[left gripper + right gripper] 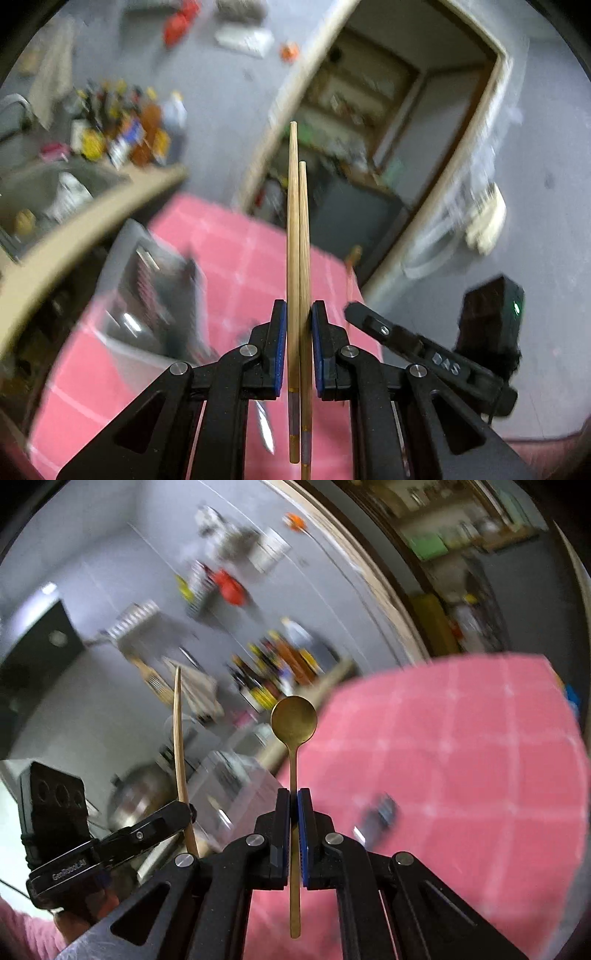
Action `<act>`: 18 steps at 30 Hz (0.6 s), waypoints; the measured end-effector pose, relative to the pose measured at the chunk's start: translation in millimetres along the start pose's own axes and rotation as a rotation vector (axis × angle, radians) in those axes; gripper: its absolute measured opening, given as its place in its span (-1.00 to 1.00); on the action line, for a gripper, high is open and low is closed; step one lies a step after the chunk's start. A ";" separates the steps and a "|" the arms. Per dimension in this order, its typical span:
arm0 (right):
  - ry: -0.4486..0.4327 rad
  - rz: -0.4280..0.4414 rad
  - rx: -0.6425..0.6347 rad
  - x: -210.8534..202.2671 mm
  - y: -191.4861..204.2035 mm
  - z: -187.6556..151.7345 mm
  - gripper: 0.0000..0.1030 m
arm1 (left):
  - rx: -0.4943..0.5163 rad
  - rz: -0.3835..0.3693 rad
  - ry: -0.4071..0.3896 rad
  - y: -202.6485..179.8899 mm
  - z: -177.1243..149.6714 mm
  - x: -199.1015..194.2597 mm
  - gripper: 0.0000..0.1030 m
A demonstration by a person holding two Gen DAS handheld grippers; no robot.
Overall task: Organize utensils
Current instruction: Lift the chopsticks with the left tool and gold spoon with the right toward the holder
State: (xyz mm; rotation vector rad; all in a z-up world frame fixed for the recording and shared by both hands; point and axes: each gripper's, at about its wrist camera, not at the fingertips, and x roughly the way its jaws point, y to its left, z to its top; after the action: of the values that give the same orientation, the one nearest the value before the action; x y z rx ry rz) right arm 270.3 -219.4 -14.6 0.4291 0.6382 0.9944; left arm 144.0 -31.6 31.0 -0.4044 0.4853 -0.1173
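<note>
Left wrist view has the pink checked tablecloth (229, 258) spread beyond the fingers, and the left gripper (299, 314) clamps a pair of wooden chopsticks (297, 236) that jut forward past its fingertips. Right gripper (294, 794) pinches a brass spoon (294, 723) by its handle, bowl ahead of the fingers.

Kitchen surroundings, heavily motion-blurred.
Pink checked tablecloth (461, 746); cluster of condiment bottles (129, 129) on counter by sink (48, 192); open doorway (388, 129); red item (229, 585) on grey wall.
</note>
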 end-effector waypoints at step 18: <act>-0.142 0.152 -0.159 113.5 43.4 -10.8 -0.91 | 0.105 0.209 -0.387 71.6 39.9 -1.7 -0.81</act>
State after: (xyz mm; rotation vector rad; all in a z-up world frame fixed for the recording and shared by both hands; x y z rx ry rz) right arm 279.8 -98.8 -30.2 0.4080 0.3995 1.1396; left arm 162.5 48.2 35.0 -0.2630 0.1364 0.1360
